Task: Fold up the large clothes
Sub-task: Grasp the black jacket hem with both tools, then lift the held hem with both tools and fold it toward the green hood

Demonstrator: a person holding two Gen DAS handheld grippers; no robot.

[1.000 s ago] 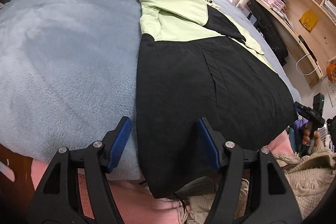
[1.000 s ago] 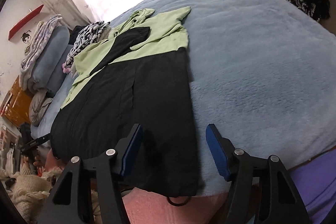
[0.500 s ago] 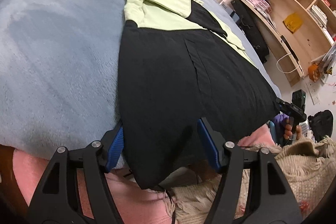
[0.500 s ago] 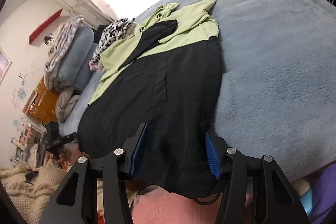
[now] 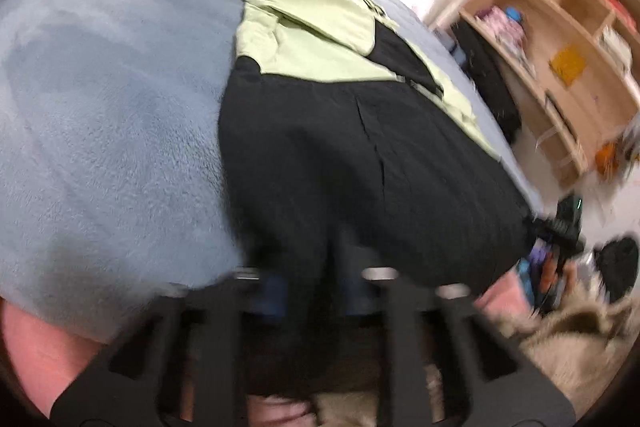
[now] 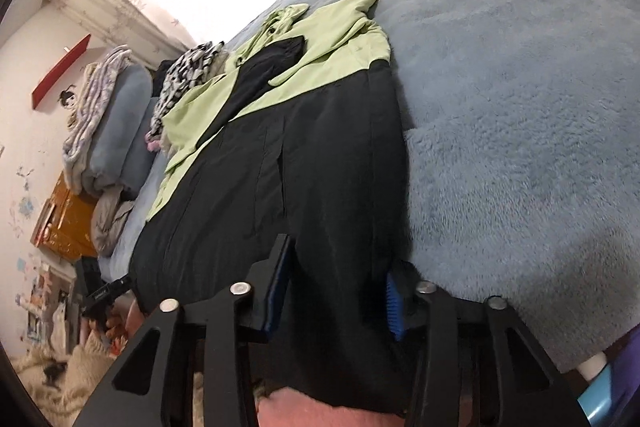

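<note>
A large black and light-green garment (image 5: 360, 155) lies flat along the blue fleece bed (image 5: 100, 115), its black hem hanging over the near edge. My left gripper (image 5: 308, 291) is at the hem's left corner, its jaws narrowed around the black fabric, and the view is blurred. In the right wrist view the garment (image 6: 288, 163) fills the middle. My right gripper (image 6: 336, 291) straddles the hem's right corner, with the blue pads (image 6: 394, 311) on either side of the cloth and a gap still between them.
Pillows and folded bedding (image 6: 104, 131) sit at the bed's head. A wooden shelf unit (image 5: 560, 47) stands beside the bed. A pink sheet (image 6: 320, 407) shows below the hem. A cream rug (image 5: 580, 347) covers the floor.
Both grippers moved forward onto the hem. The left jaws have narrowed around the black fabric. The right jaws have closed in partly around the right corner.
</note>
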